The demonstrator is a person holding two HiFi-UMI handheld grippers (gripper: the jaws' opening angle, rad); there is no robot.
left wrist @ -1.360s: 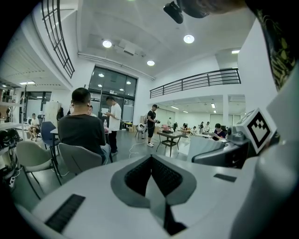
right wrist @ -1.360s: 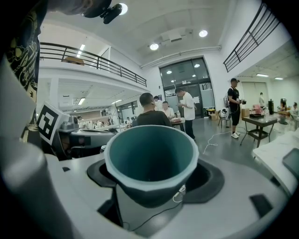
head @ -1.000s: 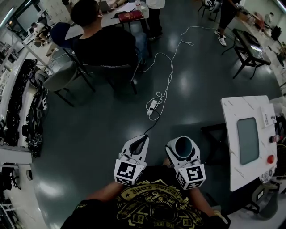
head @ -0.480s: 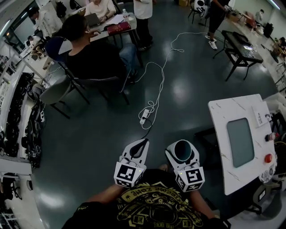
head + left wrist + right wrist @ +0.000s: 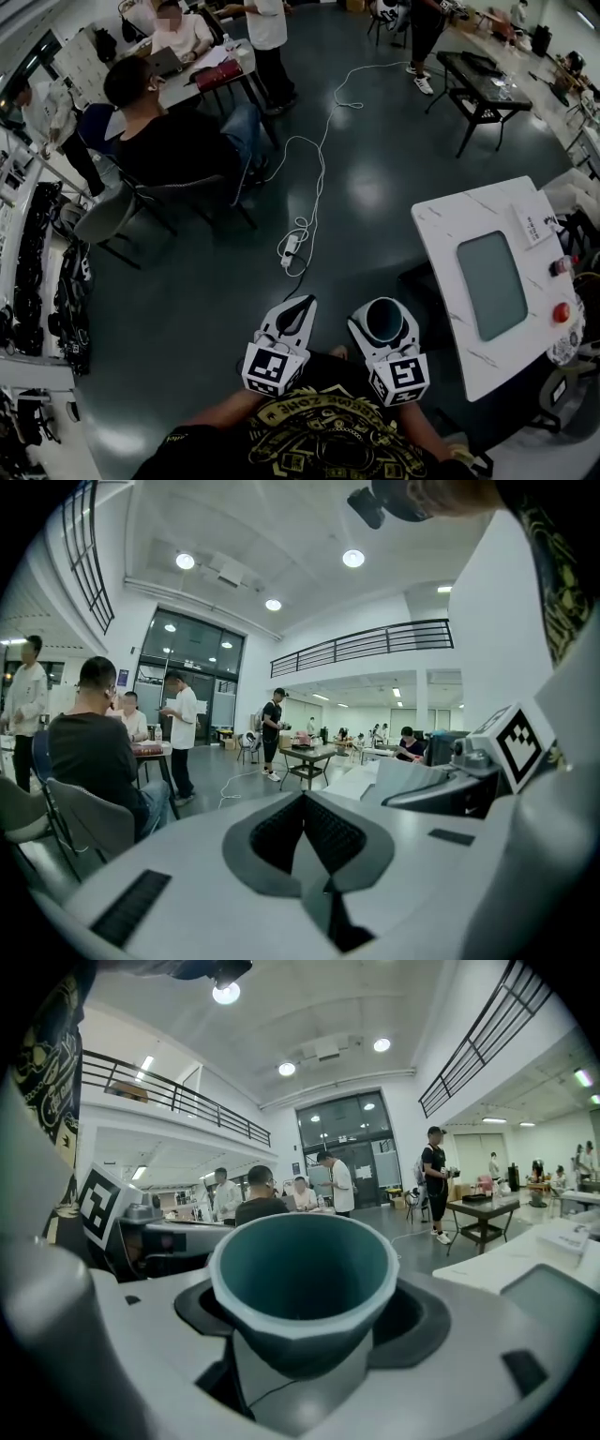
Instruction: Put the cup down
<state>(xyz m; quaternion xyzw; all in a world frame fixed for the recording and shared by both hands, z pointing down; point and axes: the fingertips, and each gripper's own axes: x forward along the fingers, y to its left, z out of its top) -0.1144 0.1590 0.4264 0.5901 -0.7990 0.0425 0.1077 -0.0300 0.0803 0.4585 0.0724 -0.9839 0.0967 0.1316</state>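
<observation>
The white table (image 5: 441,246) is closer now, so the right gripper (image 5: 384,324), pinching the cup (image 5: 302,1283), may soon set it down, while the left gripper (image 5: 300,307) stays squeezed together, empty

Both are held side by side, low and close in, pointing forward. The left gripper (image 5: 302,307) has its jaws pressed together with nothing between them. The right gripper (image 5: 382,317) is clamped round a cup (image 5: 300,1283), which seems upright.
</observation>
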